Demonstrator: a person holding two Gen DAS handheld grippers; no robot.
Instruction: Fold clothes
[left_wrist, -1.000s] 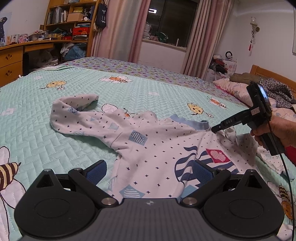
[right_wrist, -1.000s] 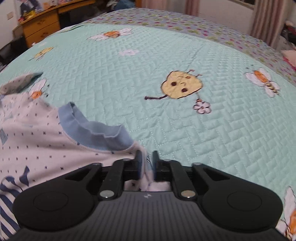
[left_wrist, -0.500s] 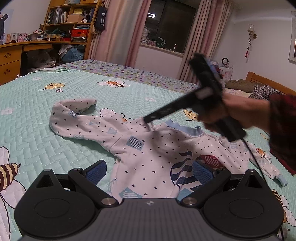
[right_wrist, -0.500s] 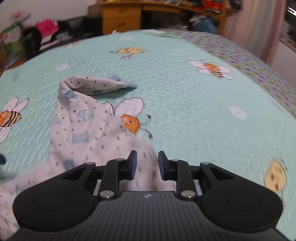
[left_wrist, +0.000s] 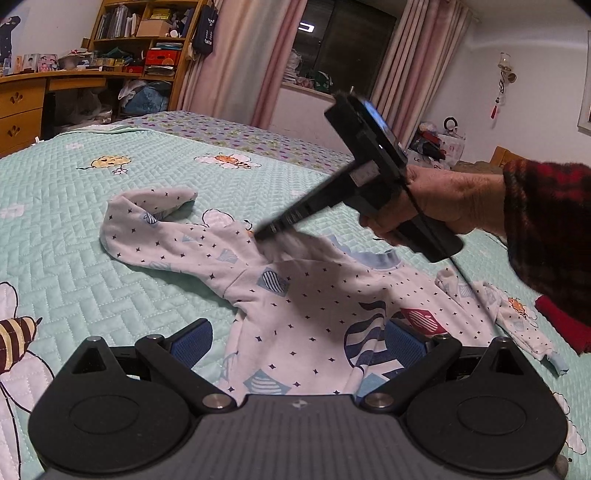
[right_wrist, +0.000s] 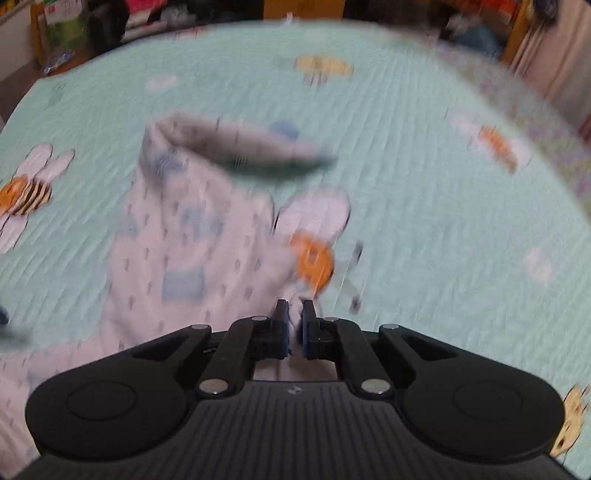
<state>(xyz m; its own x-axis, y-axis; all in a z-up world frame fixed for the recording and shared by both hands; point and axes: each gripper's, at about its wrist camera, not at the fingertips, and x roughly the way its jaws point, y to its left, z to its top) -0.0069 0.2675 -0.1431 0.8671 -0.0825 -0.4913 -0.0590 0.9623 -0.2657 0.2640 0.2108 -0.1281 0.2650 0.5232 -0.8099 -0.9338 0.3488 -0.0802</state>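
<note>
A white child's top (left_wrist: 314, 306) with small dark dots and a blue collar (left_wrist: 380, 258) lies front up on the bed. Its left sleeve (left_wrist: 147, 218) is bent back on itself, and its right sleeve (left_wrist: 498, 314) trails toward the right. My left gripper (left_wrist: 297, 343) hovers open over the hem, blue pads wide apart and empty. A hand holds my right gripper (left_wrist: 264, 234) at the top's left shoulder. In the blurred right wrist view its jaws are closing, and the right gripper (right_wrist: 294, 319) pinches a ridge of the top (right_wrist: 177, 258) between its pads.
The mint quilt (left_wrist: 74, 280) with bee prints covers the whole bed. A red cloth (left_wrist: 561, 325) lies at the right edge under the person's plaid sleeve (left_wrist: 546, 229). A wooden desk (left_wrist: 22, 107) and bookshelf (left_wrist: 147, 44) stand beyond the bed's far left.
The right gripper let go near the collar, swung left across the top, and closed on fabric at the left shoulder, lifting it slightly. The left gripper stayed in place, open.
</note>
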